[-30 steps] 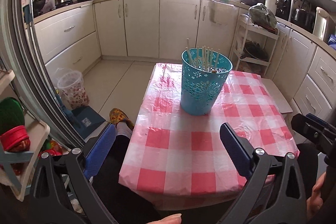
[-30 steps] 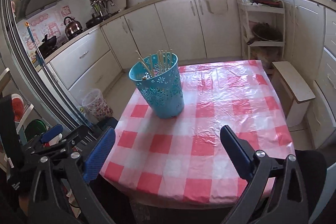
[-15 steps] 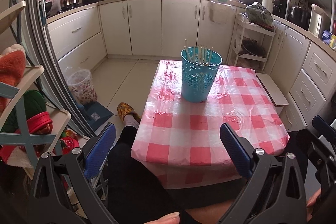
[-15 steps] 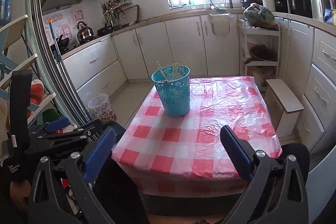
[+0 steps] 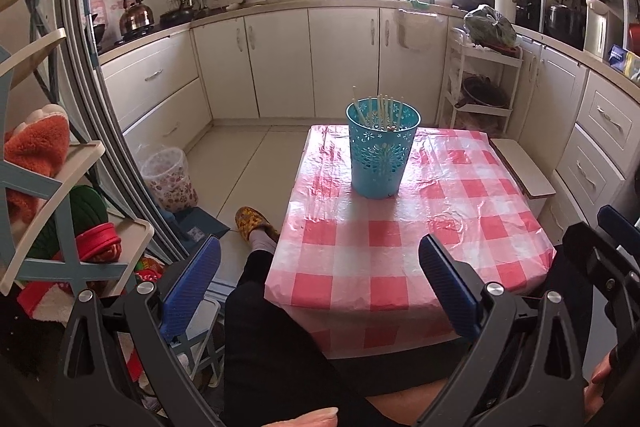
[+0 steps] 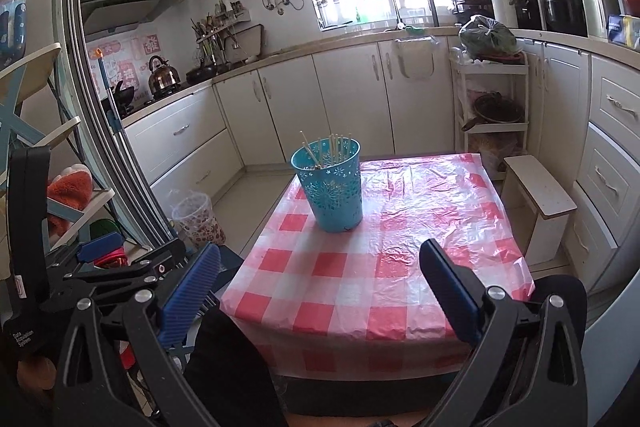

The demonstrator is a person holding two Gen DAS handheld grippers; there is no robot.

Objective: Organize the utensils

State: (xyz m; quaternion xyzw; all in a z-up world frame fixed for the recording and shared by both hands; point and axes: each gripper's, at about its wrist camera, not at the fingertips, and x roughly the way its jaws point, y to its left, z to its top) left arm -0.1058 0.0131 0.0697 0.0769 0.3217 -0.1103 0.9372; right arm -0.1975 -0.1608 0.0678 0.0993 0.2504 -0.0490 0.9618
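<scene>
A teal perforated basket stands on a table with a red and white checked cloth; several pale chopsticks stand upright in it. It also shows in the right wrist view with the chopsticks. My left gripper is open and empty, held back from the table's near edge, above the person's lap. My right gripper is open and empty, also short of the near edge. The left gripper also shows at the left of the right wrist view.
White kitchen cabinets run along the back and right. A small white stool stands right of the table. A patterned bin and a shelf rack stand on the left. A foot in a slipper rests beside the table.
Both grippers have pulled back and risen away from the table; the basket looks smaller and farther. Both stay open and empty.
</scene>
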